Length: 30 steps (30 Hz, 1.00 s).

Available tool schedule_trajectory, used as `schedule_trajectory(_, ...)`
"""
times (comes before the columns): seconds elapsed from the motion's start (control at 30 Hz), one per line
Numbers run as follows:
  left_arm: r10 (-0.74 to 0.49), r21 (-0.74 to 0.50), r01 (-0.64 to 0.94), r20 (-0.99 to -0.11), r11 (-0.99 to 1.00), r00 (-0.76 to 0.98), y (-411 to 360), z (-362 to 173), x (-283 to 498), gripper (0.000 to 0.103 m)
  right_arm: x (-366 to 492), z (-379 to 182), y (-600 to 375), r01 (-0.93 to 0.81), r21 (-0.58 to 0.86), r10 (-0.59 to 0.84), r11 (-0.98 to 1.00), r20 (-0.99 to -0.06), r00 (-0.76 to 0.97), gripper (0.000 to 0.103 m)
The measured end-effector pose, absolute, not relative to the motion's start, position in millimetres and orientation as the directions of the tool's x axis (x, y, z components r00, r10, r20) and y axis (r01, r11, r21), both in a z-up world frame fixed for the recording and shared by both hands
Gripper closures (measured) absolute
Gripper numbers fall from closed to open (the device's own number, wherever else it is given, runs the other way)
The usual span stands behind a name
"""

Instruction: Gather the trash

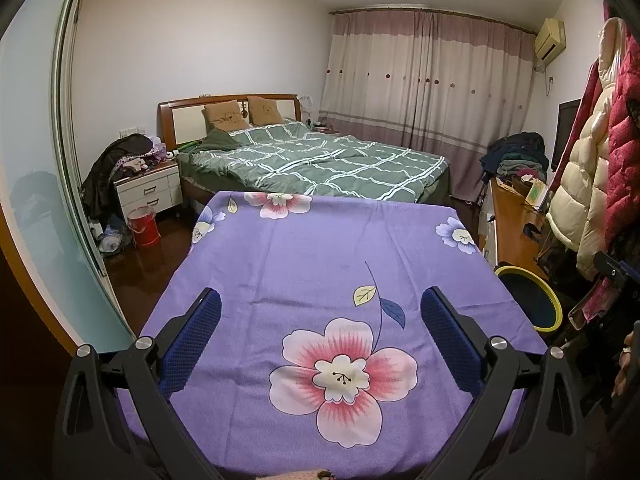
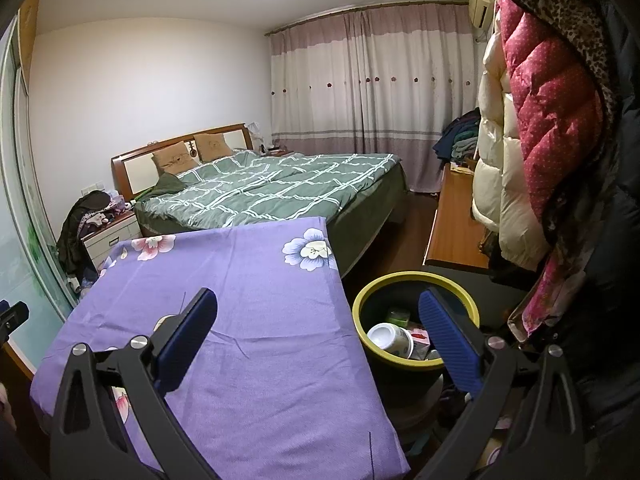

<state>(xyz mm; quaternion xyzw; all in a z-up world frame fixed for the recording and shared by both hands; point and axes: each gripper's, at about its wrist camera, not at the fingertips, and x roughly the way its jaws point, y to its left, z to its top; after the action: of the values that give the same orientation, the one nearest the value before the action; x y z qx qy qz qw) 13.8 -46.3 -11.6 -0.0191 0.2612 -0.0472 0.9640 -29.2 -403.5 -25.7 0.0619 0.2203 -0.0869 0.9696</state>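
trash: white cup (image 2: 390, 340) and small packets lie inside yellow-rimmed bin (image 2: 416, 280), on the floor just beside worktop's right edge | worktop (image 1: 304, 256): purple floral cloth, bare | left gripper (image 1: 320, 320): jaws wide apart, empty, over cloth | right gripper (image 2: 318, 322): jaws spread, empty, straddling worktop edge and bin | bed (image 2: 280, 188) beyond

A dark bin (image 2: 416, 332) with a yellow-green rim is seen upright at four o'clock of the purple-covered table. Inside, a white cup (image 2: 390, 339) is tipped on its side among cartons.
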Motion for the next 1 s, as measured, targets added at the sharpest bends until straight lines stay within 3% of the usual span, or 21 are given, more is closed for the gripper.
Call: schedule_trajectory(1.0,-0.103,-0.061,0.084,-0.516,0.995,0.85,-50,-22,17,0.005,-20,-36,-403,0.19,0.09,-0.128,0.978,-0.462,0.878,0.007)
